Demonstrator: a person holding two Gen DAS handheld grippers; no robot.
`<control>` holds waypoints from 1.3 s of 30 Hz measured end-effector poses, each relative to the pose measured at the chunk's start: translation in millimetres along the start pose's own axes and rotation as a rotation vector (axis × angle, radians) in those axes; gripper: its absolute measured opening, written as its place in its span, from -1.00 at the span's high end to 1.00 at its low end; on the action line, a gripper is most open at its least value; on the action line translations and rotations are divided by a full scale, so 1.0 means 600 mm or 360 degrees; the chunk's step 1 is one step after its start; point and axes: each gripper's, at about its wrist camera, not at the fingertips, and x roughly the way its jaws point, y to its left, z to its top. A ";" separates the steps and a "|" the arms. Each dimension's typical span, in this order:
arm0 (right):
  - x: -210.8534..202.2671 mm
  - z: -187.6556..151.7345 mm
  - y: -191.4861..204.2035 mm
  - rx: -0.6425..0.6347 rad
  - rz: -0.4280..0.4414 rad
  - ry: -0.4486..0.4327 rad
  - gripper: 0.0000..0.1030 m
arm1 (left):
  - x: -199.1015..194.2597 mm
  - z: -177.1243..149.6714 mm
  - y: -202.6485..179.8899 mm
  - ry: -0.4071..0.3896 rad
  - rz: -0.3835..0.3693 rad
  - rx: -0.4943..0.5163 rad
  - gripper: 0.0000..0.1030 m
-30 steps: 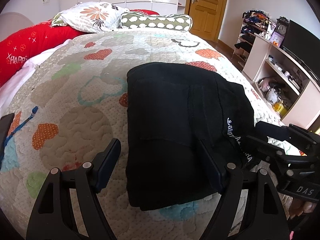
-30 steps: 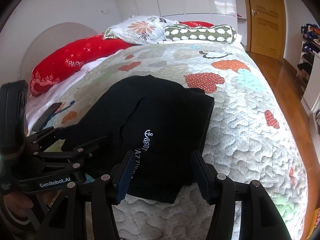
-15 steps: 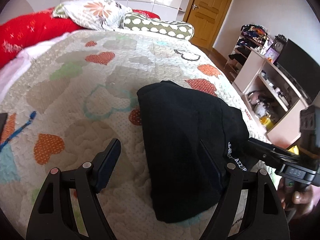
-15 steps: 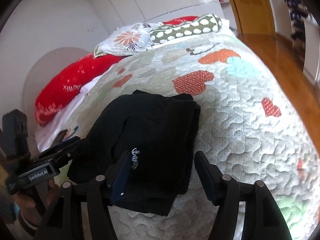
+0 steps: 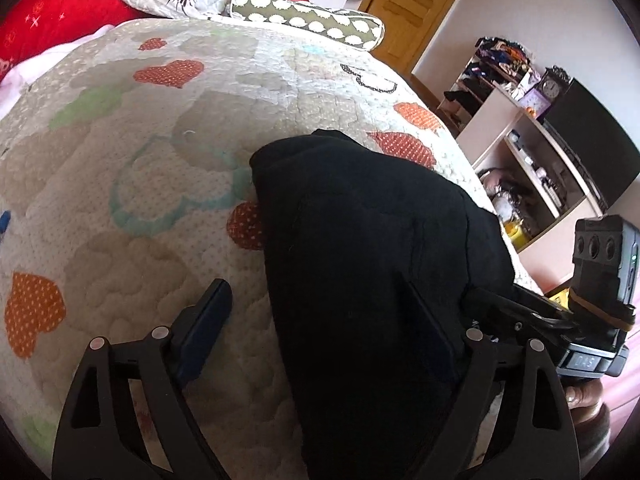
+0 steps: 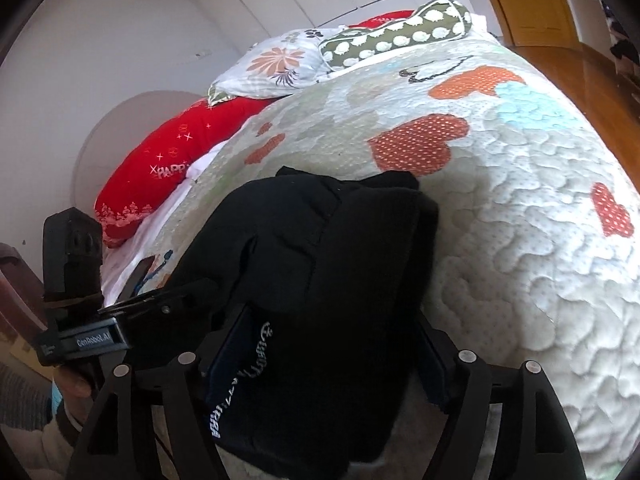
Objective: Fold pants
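Observation:
The black pants [image 5: 368, 264] lie folded in a thick bundle on the heart-patterned quilt [image 5: 132, 168]. My left gripper [image 5: 320, 332] is open, its right finger over the bundle's near edge and its left finger [image 5: 208, 320] on the quilt. In the right wrist view the pants [image 6: 320, 280] fill the space between my right gripper's [image 6: 332, 360] open fingers, white lettering on the near fold. Each gripper shows in the other's view: the right one [image 5: 568, 344] by the bundle's right side, the left one [image 6: 100, 332] at its left.
Pillows lie at the bed's head: a red one [image 6: 168, 160], a floral one [image 6: 276, 64] and a green dotted bolster [image 6: 396, 36]. Shelves with clutter [image 5: 532, 184] and a dark screen [image 5: 592, 148] stand right of the bed. A wooden door [image 5: 416, 4] is behind.
Both grippers have closed in on the bundle and moved lower, so the pants now sit between the right gripper's fingers. The bundle looks narrower and more bunched than a second ago.

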 end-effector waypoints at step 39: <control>0.144 0.179 0.017 -0.0010 -0.0310 -0.0061 0.28 | 0.041 0.156 0.146 -0.0024 0.0170 -0.0185 -0.31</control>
